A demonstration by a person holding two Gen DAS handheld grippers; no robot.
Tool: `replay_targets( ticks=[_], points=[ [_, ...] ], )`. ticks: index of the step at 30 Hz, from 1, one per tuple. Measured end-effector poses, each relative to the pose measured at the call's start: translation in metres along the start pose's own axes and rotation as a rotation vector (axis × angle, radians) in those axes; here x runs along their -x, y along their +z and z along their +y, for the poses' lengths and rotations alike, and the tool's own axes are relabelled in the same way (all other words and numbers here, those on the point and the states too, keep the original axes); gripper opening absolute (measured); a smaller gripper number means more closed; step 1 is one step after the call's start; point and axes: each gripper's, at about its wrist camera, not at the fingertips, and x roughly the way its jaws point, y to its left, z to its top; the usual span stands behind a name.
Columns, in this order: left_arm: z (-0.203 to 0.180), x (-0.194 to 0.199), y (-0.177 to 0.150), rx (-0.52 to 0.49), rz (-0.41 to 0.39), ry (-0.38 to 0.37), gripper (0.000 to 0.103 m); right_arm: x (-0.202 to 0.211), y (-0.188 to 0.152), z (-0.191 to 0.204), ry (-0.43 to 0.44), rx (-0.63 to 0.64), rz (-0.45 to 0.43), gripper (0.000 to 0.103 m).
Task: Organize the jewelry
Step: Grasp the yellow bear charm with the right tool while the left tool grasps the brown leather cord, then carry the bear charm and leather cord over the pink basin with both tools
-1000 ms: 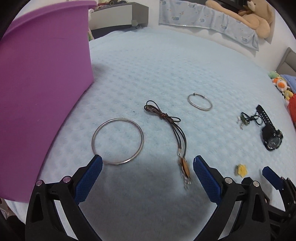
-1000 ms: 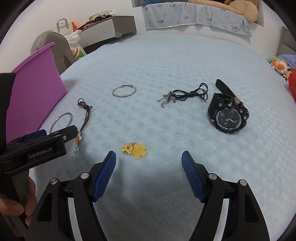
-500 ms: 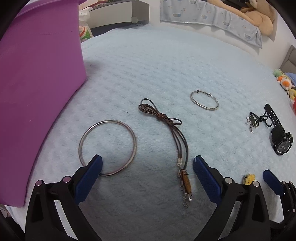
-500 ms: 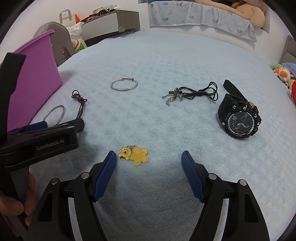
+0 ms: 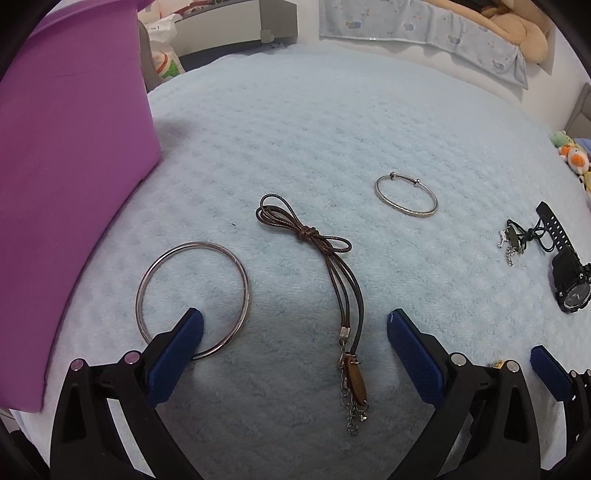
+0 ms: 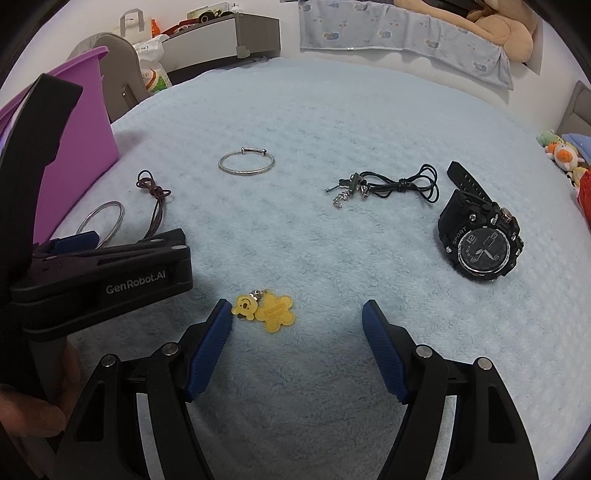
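Note:
Jewelry lies on a light blue blanket [image 5: 295, 129]. My left gripper [image 5: 295, 328] is open; its left fingertip sits inside a large silver ring [image 5: 236, 262], and a brown cord necklace [image 5: 332, 266] lies between the fingers. A silver bangle [image 5: 428, 212] lies beyond. My right gripper [image 6: 297, 317] is open just behind a yellow bear charm [image 6: 267, 310]. A black cord necklace [image 6: 384, 184] and a black sport watch [image 6: 480, 240] lie to the right. A purple bin [image 5: 66, 166] stands at the left.
The left gripper's body [image 6: 103, 277] fills the left of the right wrist view. Plush toys [image 6: 561, 155] sit at the right edge. A patterned cloth [image 5: 424, 26] and a teddy bear [image 5: 524, 40] lie at the back.
Both grippers have moved forward and lower over the blanket. The large ring and brown necklace now sit nearer the left fingers; the yellow charm now sits by the right gripper's left fingertip.

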Motion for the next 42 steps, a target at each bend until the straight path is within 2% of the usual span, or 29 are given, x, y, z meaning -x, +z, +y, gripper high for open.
replay_targets(
  ticks=[2, 3, 8, 10, 12, 17, 31, 42],
  points=[
    [-0.001, 0.003, -0.003, -0.003, -0.009, -0.001, 0.090, 0.001, 0.000, 0.003, 0.008, 0.020, -0.006, 0.054],
    [-0.003, 0.005, -0.005, -0.011, -0.017, -0.011, 0.081, 0.001, 0.001, 0.007, 0.007, 0.037, -0.008, 0.052],
    [-0.012, 0.012, -0.007, -0.054, -0.034, -0.057, 0.055, 0.003, 0.000, 0.015, 0.025, 0.075, -0.015, 0.029],
    [-0.012, 0.015, -0.006, -0.052, -0.038, -0.078, 0.036, 0.004, 0.000, 0.014, 0.036, 0.070, -0.017, 0.025],
    [-0.010, 0.018, -0.006, -0.044, -0.039, -0.096, 0.009, 0.005, 0.000, 0.011, 0.056, 0.053, -0.017, 0.024],
    [0.007, 0.027, -0.006, 0.015, -0.035, -0.156, 0.006, 0.011, 0.001, 0.003, 0.102, 0.013, -0.026, 0.016],
    [0.047, 0.083, -0.010, 0.095, -0.076, -0.272, 0.006, 0.041, -0.007, -0.010, 0.209, -0.089, -0.042, 0.016],
    [0.066, 0.124, -0.009, 0.117, -0.109, -0.355, 0.006, 0.066, -0.007, -0.010, 0.237, -0.106, -0.064, 0.016]
  ],
)
